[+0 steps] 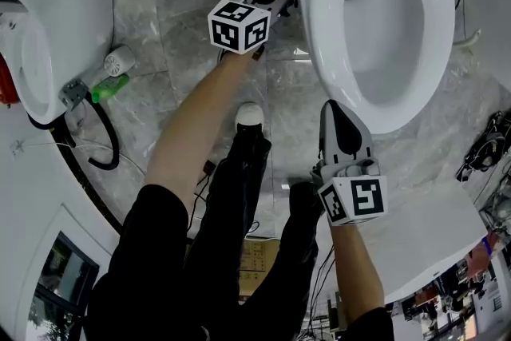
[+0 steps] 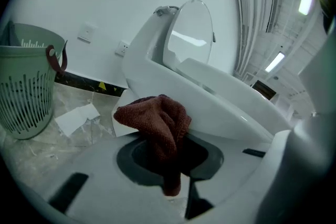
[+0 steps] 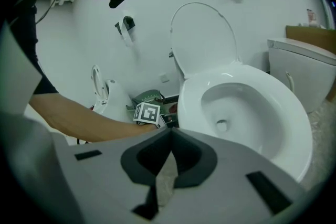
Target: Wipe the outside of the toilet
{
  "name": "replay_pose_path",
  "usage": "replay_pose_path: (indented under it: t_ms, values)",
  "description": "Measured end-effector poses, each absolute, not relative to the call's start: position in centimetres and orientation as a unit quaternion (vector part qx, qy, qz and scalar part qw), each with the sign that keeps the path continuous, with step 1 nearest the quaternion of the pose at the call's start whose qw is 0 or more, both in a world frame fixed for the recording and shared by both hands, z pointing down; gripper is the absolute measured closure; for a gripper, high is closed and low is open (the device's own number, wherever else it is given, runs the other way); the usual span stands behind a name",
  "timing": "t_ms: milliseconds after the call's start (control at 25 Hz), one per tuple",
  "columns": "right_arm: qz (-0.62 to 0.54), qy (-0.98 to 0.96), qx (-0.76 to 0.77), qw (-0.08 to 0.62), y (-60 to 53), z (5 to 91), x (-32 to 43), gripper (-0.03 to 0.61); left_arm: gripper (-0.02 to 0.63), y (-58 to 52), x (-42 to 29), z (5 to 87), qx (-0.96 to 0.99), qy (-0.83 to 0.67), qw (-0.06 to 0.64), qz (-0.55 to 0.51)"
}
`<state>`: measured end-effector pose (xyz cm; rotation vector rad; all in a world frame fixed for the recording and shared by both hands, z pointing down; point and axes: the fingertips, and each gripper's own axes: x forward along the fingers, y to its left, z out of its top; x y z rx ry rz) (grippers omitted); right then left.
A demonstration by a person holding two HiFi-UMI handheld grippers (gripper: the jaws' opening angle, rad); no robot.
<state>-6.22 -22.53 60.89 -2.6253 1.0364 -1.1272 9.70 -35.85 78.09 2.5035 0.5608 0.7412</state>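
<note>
My left gripper point(image 2: 172, 165) is clamped on a dark red cloth point(image 2: 157, 123). The cloth lies against the outer left side of the toilet point(image 2: 210, 102), below the rim and toward the far end of the bowl. My right gripper point(image 3: 169, 136) is closed, tips touching, with nothing between them. It hovers just beside the near rim of the bowl. The toilet lid point(image 3: 205, 39) is raised. A green basket point(image 2: 26, 86) stands on the floor at far left, apart from the toilet.
</note>
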Motion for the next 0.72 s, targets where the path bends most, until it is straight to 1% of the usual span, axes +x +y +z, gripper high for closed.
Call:
replay_pose_path:
  t_ms: [320, 720]
  values:
    - [-0.358, 0.332, -0.871, 0.056, -19.4, 59.8, -8.0, 0.575, 0.541, -33.3, 5.6, 78.3, 0.91, 0.199, 0.227, 0.283]
    - [-0.346, 0.321, -0.879, 0.067, -13.4, 58.8, -12.2, 0.575, 0.541, -29.6, -0.2, 77.2, 0.917, 0.169, 0.224, 0.285]
